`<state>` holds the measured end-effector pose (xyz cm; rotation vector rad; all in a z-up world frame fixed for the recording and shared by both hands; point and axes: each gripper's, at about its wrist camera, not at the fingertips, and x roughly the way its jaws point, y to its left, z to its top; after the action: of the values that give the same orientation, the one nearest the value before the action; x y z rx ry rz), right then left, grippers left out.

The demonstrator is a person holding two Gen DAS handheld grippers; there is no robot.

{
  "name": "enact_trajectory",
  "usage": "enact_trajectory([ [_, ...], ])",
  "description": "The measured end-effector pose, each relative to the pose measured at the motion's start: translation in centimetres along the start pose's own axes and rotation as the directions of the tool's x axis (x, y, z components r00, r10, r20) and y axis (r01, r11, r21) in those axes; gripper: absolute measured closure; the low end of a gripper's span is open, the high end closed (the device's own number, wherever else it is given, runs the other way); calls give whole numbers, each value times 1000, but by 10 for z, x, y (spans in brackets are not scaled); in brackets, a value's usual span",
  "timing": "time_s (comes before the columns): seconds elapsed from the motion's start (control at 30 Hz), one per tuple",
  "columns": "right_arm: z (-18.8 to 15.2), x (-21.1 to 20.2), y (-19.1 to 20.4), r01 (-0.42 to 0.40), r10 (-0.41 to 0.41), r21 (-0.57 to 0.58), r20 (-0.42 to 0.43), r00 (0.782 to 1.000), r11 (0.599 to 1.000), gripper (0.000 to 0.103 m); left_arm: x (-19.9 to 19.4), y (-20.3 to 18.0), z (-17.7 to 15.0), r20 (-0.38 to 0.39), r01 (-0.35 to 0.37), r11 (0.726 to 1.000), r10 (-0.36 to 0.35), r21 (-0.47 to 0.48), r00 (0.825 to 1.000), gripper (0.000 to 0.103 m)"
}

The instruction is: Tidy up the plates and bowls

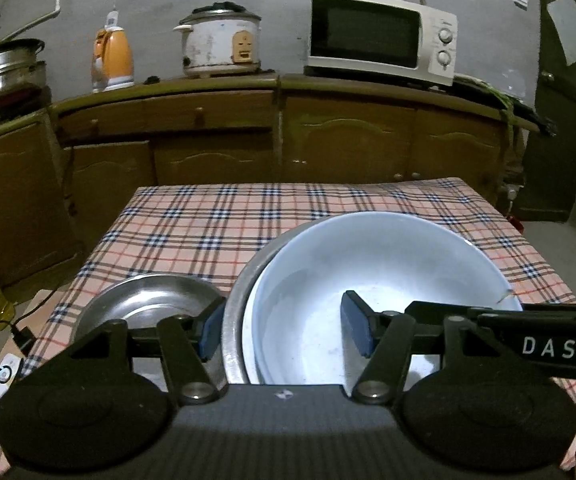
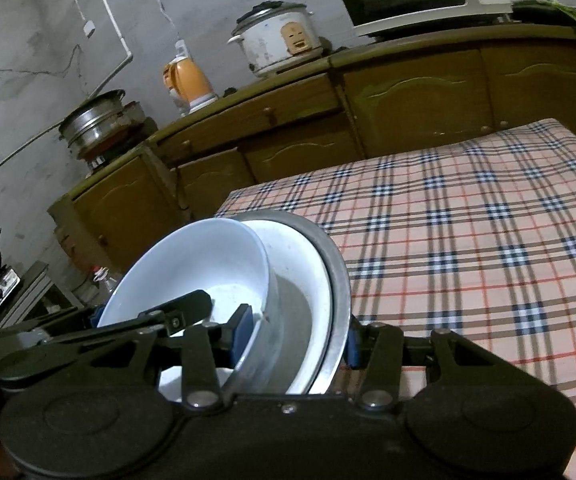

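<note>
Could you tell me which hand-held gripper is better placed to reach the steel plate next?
Left, probably: the steel plate lies just beside the left hand-held gripper, though both grip the bowls.

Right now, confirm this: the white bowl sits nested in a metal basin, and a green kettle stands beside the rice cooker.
Wrong colour: the kettle beside the rice cooker is orange, as the left wrist view shows. The white bowl does sit nested in the metal basin.

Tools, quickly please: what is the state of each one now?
Left tool: closed on the rim of the nested bowls.
Right tool: closed on the same nested bowls.
</note>
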<state>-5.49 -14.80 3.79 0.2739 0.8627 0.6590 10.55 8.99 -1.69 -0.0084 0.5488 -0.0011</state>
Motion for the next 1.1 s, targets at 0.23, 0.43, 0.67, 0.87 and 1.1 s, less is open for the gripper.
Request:
enact_trajectory([
  [0.23,-3,21,25,-32,31,-17,-20,999,999,48,-2,28,-4,-1,-36,999,36,-23,999,40],
  [0.43,-7,38,44,-50,49,-27,-34,998,998,48,-1,49,-7,-7,-58,998,58,-35,998,40],
  [0.67,-12,58,61,-59,58,-28,-37,998,998,48,3,71,-10,-14,-68,997,68,-43,998,40],
  [0.87,-16,74,73,-60,59,-22,-39,997,998,48,7,87,-13,-22,-73,996,72,-52,997,40],
  [1.1,-17,91,81,-58,57,-23,-51,997,998,49,16,103,-15,-31,-72,996,71,-56,997,40],
])
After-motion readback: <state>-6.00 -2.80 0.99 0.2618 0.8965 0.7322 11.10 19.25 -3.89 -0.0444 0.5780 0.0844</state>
